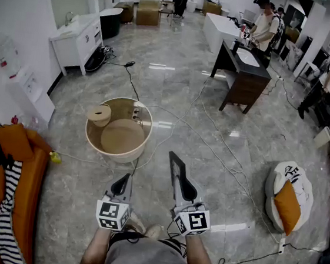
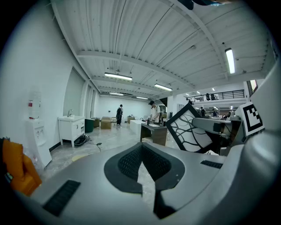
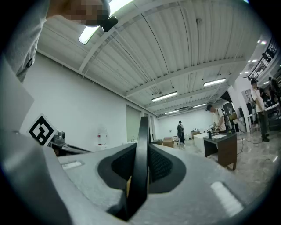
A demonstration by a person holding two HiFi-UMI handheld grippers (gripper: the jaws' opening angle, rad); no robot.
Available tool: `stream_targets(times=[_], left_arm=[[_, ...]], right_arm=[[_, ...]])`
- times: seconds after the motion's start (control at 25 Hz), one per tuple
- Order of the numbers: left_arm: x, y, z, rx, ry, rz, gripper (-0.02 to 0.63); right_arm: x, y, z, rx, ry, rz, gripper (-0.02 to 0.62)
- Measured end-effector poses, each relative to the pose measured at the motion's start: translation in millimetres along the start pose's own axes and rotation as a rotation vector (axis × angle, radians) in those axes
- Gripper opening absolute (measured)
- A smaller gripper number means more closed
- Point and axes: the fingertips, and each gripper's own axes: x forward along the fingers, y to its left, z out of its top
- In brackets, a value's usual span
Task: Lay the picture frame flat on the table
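The frame isn't down flat yet. It's up in the air over the floor, pinched along its lower edge by the right gripper, just in front of the person's knees. From the right gripper view you only get the frame's thin black edge running straight up between the two pads, which are clamped on it from both sides. The left gripper view catches the front of it off to the right: black border, white picture with dark branchy lines, tipped on a corner like a diamond.

The left gripper sits just beside the right one, not touching the frame. Its jaws are pressed together at the tips with nothing in them.

Further out there's a round beige table on the floor ahead, well apart from the frame, with cables trailing past it. An orange sofa is at the left and a white beanbag at the right.
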Motion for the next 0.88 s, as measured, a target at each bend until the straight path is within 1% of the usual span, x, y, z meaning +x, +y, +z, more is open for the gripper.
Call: stream_targets(times=[0.2, 0.48, 0.68, 0.88], left_arm=[[1.6, -4.6, 1.6, 0.003, -0.002, -0.004, 0.017], [15.4, -14.9, 6.7, 0.01, 0.002, -0.024, 0.017], [41.0, -19.3, 11.5, 0.017, 0.001, -0.04, 0.017], [86.7, -18.1, 14.4, 0.026, 0.014, -0.07, 0.017]], right_arm=[[-3.1, -1.8, 1.0, 0.0, -0.002, 0.006, 0.055], [-4.2, -17.1, 6.0, -0.005, -0.014, -0.008, 0.057], [6.3, -35.2, 3.7, -0.001, -0.015, -0.018, 0.057], [32.6, -64.3, -3.7, -0.007, -0.007, -0.041, 0.055]])
